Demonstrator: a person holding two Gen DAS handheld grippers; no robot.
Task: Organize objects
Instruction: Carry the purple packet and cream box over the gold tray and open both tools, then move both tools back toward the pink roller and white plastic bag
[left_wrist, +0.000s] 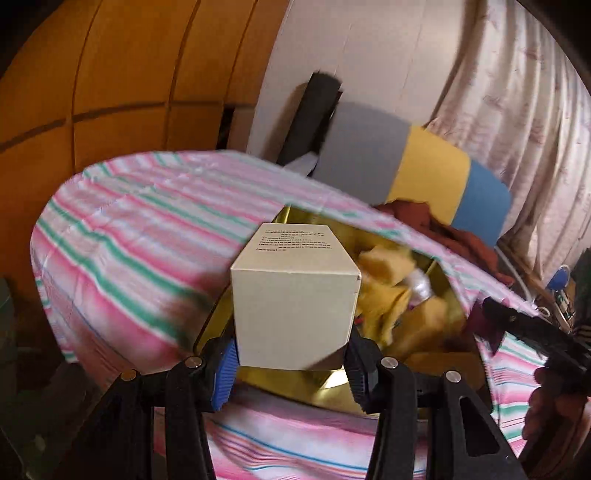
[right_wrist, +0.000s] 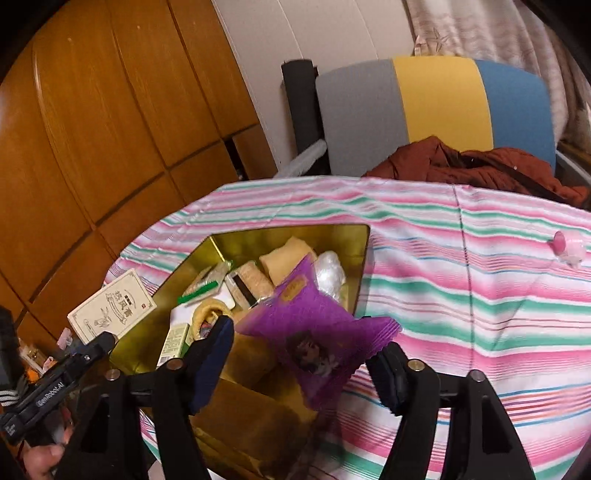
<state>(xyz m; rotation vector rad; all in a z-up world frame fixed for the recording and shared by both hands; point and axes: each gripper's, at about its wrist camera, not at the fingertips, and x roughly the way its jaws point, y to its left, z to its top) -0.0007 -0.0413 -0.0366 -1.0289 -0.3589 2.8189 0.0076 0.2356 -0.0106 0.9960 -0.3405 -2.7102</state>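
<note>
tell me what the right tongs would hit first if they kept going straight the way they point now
Most likely the purple packet, which sits between the right tongs without the pads visibly pressing it. Beyond it lies the gold tin full of small items. Depth is hard to judge in the fisheye view.

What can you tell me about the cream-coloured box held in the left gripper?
The cream box looks like a plain cardboard carton with sharp edges and closed flaps. Small dark print runs in lines across its top face; the right wrist view shows a decorated face with a border and drawn emblem. The left gripper clamps its lower sides between blue-ribbed pads, holding it tilted above the gold tin on the striped cloth. Only the pads appear to touch it.
</note>
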